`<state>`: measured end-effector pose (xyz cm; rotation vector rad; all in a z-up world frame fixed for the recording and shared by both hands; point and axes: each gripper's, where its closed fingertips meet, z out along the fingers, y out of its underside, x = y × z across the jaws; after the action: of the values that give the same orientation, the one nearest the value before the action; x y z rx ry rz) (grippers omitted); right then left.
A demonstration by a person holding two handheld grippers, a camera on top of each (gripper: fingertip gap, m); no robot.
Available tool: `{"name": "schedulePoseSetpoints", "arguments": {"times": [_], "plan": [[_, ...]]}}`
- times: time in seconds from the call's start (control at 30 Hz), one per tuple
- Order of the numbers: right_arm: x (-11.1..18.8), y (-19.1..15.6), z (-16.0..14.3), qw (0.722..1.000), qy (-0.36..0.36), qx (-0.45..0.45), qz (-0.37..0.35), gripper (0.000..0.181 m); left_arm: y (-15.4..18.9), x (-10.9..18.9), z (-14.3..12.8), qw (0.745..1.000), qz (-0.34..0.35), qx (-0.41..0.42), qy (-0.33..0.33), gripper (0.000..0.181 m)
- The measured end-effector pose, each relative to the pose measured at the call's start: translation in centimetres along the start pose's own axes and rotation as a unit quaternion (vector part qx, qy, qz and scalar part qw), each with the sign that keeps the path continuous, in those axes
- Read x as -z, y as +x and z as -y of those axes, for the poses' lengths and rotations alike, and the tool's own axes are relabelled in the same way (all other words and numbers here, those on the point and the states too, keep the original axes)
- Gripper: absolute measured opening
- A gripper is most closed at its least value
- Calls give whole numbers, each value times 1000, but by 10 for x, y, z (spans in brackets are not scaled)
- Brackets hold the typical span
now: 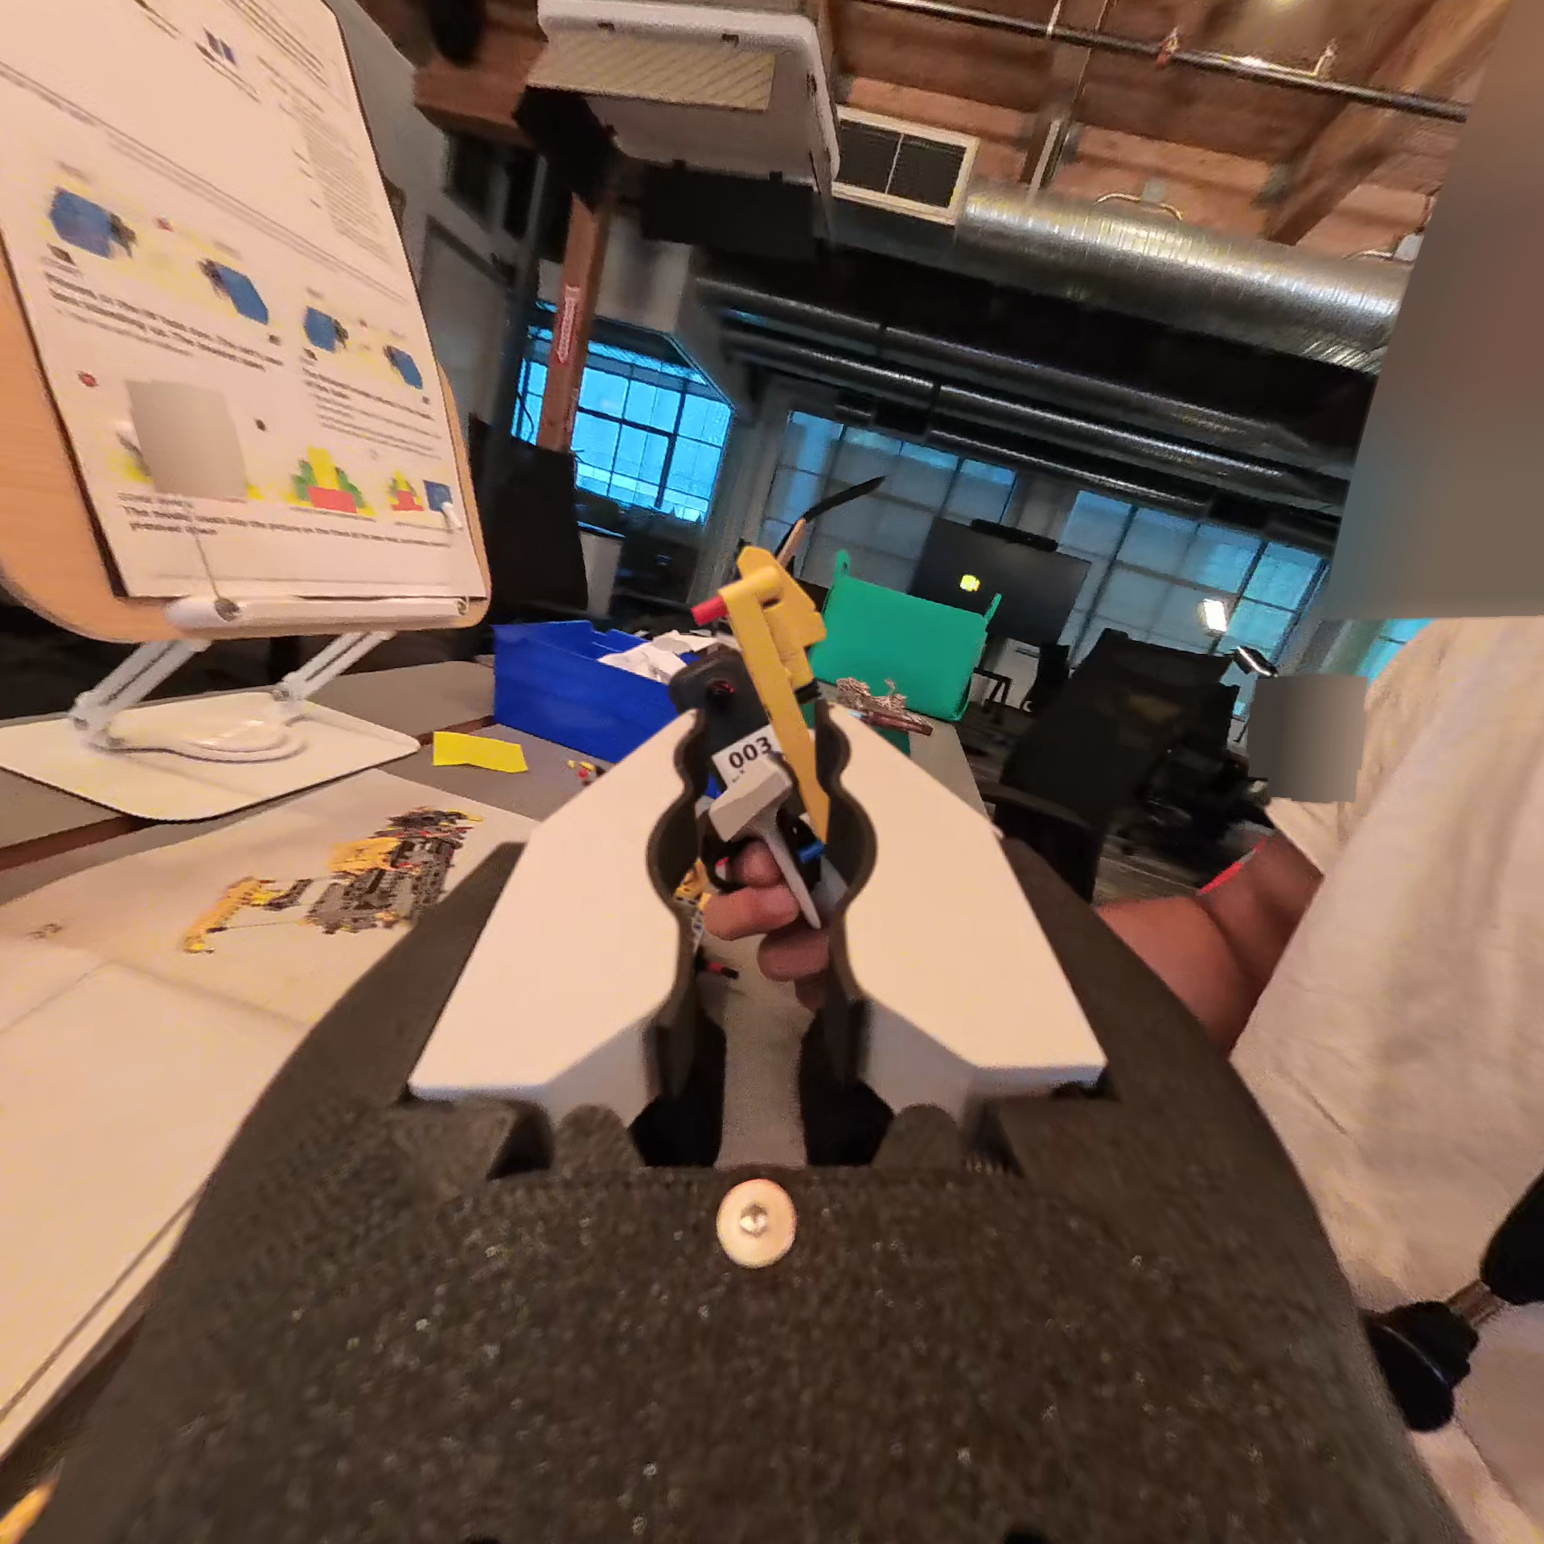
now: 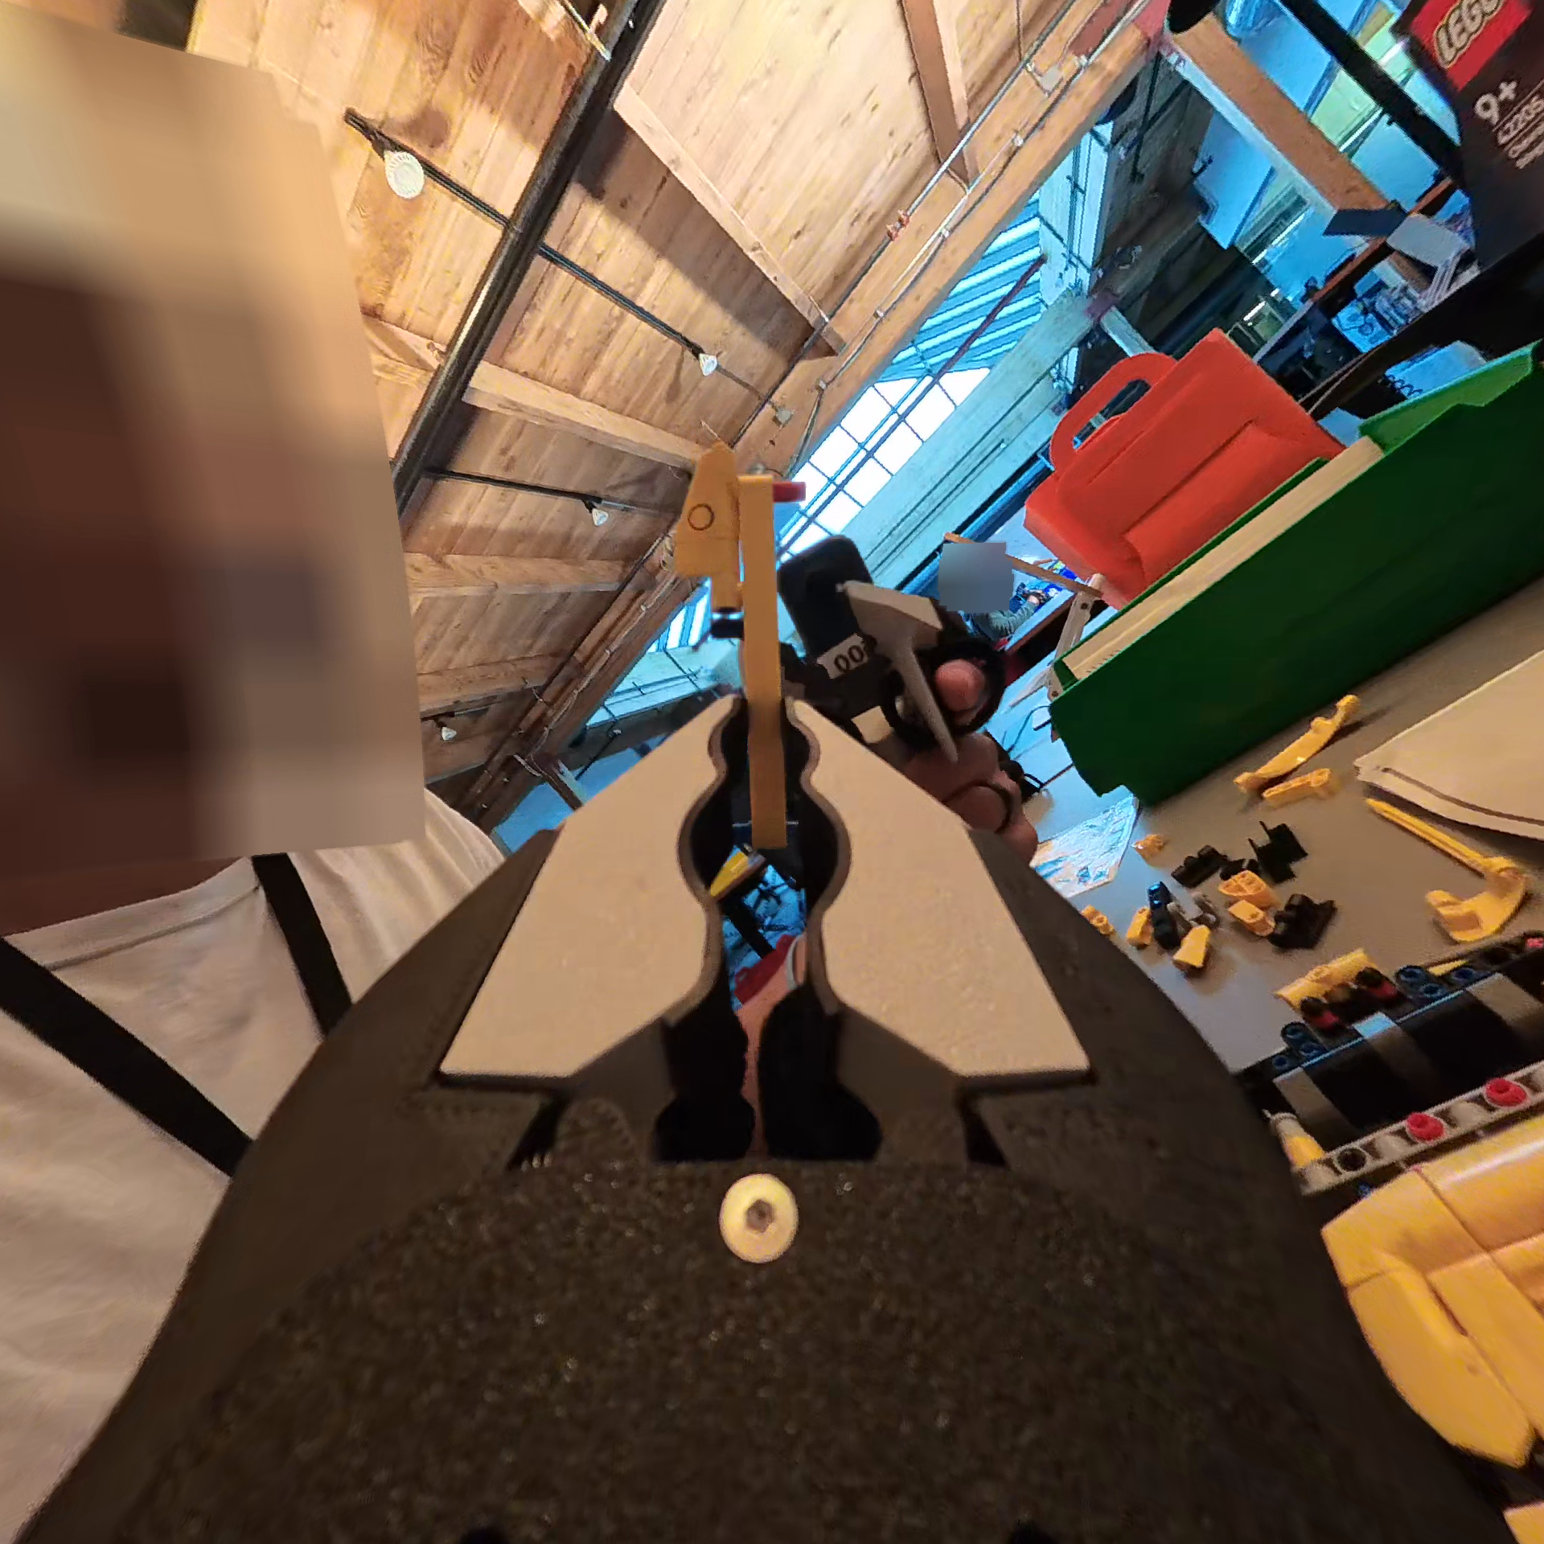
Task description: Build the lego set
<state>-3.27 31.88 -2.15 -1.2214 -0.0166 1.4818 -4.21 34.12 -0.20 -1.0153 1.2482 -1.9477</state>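
Two tools (image 1: 756, 727) (image 2: 764, 710) — one yellow assembly (image 2: 756, 627), one blue bin (image 1: 568, 685), one green bin (image 2: 1303, 668), one orange bag (image 2: 1170, 476) — one bookstand (image 1: 209, 334).

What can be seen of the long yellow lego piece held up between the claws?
The yellow lego piece is a long, flat beam of glossy plastic, held roughly upright off the table. Near its top a yellow wedge-shaped panel is attached, and a red pin sticks out sideways. In the right wrist view its lower end sits between the closed right claw; the left wrist view shows it likewise within the left claw. A small black connector hangs below the panel.
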Motion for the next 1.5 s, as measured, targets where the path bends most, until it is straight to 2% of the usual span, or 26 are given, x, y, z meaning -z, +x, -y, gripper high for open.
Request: {"name": "schedulePoseSetpoints", "arguments": {"times": [0.3, 0.53, 0.7, 0.83, 0.93, 1.03, 1.13, 1.23, 1.3, 1.5], "plan": [[-8, 7, -22, 998, -56, 22, -24, 6, 4, -15, -18, 999, -6, 0, -37, 14], [-1, 5, -14, 999, -33, 8, -13, 6, 3, -11, -22, 999, -10, 10, -49, 19], [10, -8, 4, 998, 31, -33, 45, 7, 11, -9, -25, 997, -46, 41, -53, 23], [16, -14, 12, 991, 56, -77, 90, 7, 12, -15, -32, 997, -33, 1, -69, 25], [14, -21, 8, 986, 46, -102, 122, 6, 11, -13, -23, 998, -20, -26, -45, 25], [12, -36, 5, 974, 37, -140, 177, 6, 15, -10, -13, 999, -40, -7, -17, 25], [8, -49, -6, 949, -1, -208, 239, 5, 25, -9, -8, 997, -74, 10, 2, 31], [0, -61, -27, 937, -57, -224, 262, 6, 44, -8, -3, 988, -142, 52, 21, 36], [-6, -66, -40, 928, -89, -239, 271, 6, 46, -9, -5, 986, -152, 65, 13, 35], [-13, -62, -58, 924, -122, -252, 260, 6, 59, -5, -10, 962, -227, 153, -10, 35]]}}
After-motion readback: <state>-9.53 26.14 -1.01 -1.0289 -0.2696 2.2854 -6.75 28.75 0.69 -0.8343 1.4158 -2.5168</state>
